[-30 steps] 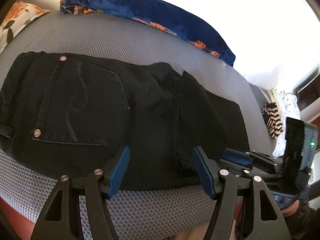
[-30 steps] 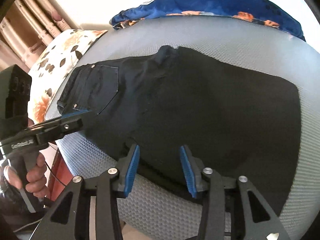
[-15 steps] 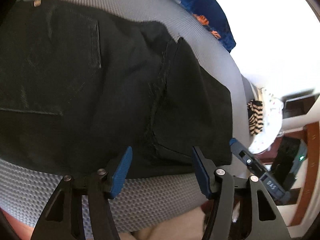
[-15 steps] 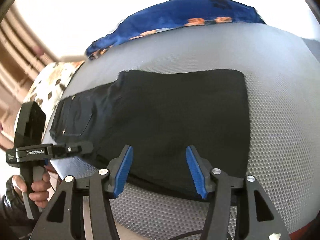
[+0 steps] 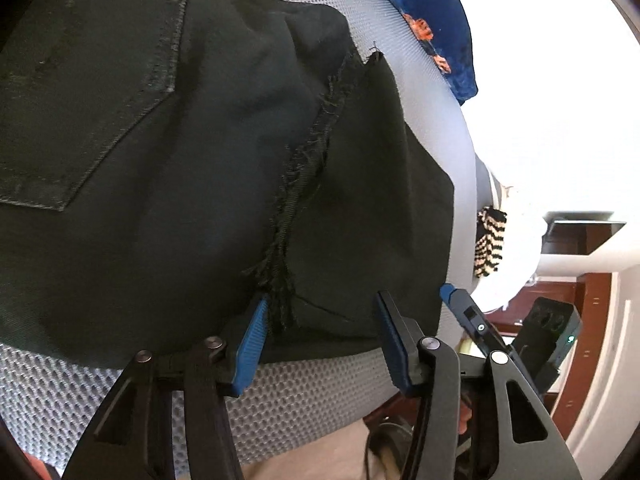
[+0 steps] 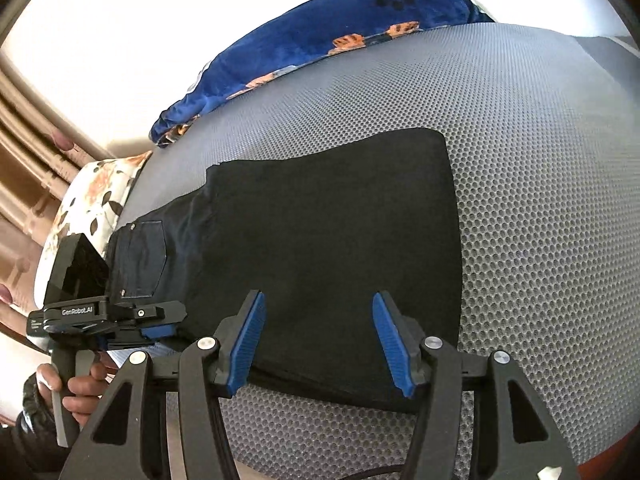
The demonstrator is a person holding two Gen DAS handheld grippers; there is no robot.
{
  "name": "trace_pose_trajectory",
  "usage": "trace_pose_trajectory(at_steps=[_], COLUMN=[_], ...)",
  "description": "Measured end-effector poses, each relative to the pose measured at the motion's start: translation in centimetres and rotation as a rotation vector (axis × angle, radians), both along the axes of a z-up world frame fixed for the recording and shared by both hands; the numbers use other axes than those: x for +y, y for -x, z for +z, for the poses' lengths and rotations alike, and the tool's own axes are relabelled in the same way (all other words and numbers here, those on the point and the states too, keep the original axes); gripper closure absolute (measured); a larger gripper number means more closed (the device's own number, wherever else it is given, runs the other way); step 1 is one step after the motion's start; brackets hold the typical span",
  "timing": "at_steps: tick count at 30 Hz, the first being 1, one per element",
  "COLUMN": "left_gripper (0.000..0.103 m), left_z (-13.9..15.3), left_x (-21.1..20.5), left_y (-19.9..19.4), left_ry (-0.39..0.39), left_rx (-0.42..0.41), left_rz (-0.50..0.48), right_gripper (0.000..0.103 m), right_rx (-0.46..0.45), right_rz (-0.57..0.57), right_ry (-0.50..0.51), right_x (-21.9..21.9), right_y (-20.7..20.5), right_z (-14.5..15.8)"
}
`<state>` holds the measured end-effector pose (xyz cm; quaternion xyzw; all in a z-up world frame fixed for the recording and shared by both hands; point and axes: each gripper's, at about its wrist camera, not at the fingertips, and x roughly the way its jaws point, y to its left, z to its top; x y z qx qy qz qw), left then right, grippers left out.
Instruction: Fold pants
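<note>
A grey mattress (image 6: 540,200) with a dimpled honeycomb mesh cover bears the black pants (image 6: 320,240), which lie flat with their long axis across the right wrist view: the waist and stitched back pocket (image 5: 88,92) to the left, the straight folded edge to the right. A frayed hem (image 5: 304,184) crosses the denim. A blue velvety blanket (image 6: 320,48) lies behind. The left gripper (image 5: 320,332), jaws spread and just closing, straddles the near edge; the right gripper (image 6: 318,340) hangs spread above it.
</note>
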<state>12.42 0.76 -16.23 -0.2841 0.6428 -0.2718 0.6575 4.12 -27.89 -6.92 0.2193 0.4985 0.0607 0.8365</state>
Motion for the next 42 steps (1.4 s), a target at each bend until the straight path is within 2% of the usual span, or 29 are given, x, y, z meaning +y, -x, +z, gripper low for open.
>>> trace_pose_trajectory(at_steps=[2, 6, 10, 11, 12, 17, 19, 22, 25, 28, 30, 31, 34, 36, 39, 42], left_gripper=[0.082, 0.084, 0.084, 0.092, 0.096, 0.096, 0.096, 0.096, 0.095, 0.089, 0.083, 0.077, 0.075, 0.074, 0.068, 0.067], left_z=[-0.2, -0.6, -0.9, -0.9, -0.6, 2.2, 2.9, 2.4, 0.9, 1.2, 1.8, 2.7, 4.7, 6.2, 7.3, 7.3], left_x=[-0.7, -2.5, -2.3, -2.2, -2.1, -2.1, -1.8, -1.3, -1.6, -1.8, -2.0, -2.0, -1.8, -2.3, -4.3, -6.7], left_y=[-0.1, 0.1, -0.4, -0.3, -0.2, 1.8, 2.6, 3.2, 3.0, 2.9, 3.0, 3.1, 3.3, 3.0, 1.9, 0.3], left_ry=[-0.008, -0.026, 0.0, 0.0, -0.011, -0.067, -0.092, -0.136, -0.173, -0.199, -0.244, -0.272, -0.354, -0.404, -0.434, -0.406], left_rx=[-0.004, -0.024, -0.008, -0.012, -0.037, -0.215, -0.253, -0.279, -0.256, -0.28, -0.304, -0.34, -0.471, -0.582, -0.695, -0.749], left_rz=[-0.022, -0.055, -0.034, -0.03, -0.032, -0.054, -0.058, -0.068, -0.079, -0.11, -0.131, -0.137, -0.135, -0.125, -0.169, -0.228], right_gripper=[0.049, 0.049, 0.049, 0.049, 0.049, 0.049, 0.049, 0.049, 0.05, 0.049, 0.05, 0.049, 0.05, 0.05, 0.05, 0.05], right_rx=[0.0, 0.001, 0.006, 0.01, 0.016, 0.029, 0.033, 0.039, 0.056, 0.085, 0.089, 0.091, 0.021, -0.038, -0.048, -0.049], right_rz=[-0.006, -0.01, -0.013, -0.015, -0.017, -0.021, -0.018, -0.005, 0.015, 0.038, 0.06, 0.068, 0.106, 0.091, 0.098, 0.107], right_ry=[-0.005, -0.005, 0.002, 0.004, 0.004, 0.006, 0.004, 0.018, 0.025, 0.063, 0.093, 0.1, 0.103, 0.199, 0.287, 0.323], right_x=[-0.2, -0.4, -0.5, -0.6, -0.6, -0.7, -0.6, 0.0, 0.7, 1.3, 1.7, 1.8, 2.1, 2.3, 2.5, 2.7], right_y=[0.0, 0.1, 0.1, 0.1, 0.0, 0.2, 0.2, 0.0, -0.3, -0.5, -0.6, -0.7, -0.9, -1.4, -3.2, -5.5], right_z=[-0.1, -0.3, -0.5, -0.6, -0.7, -1.1, -1.2, -1.3, -2.1, -2.9, -2.8, -2.7, -1.3, -0.1, 0.2, -0.3])
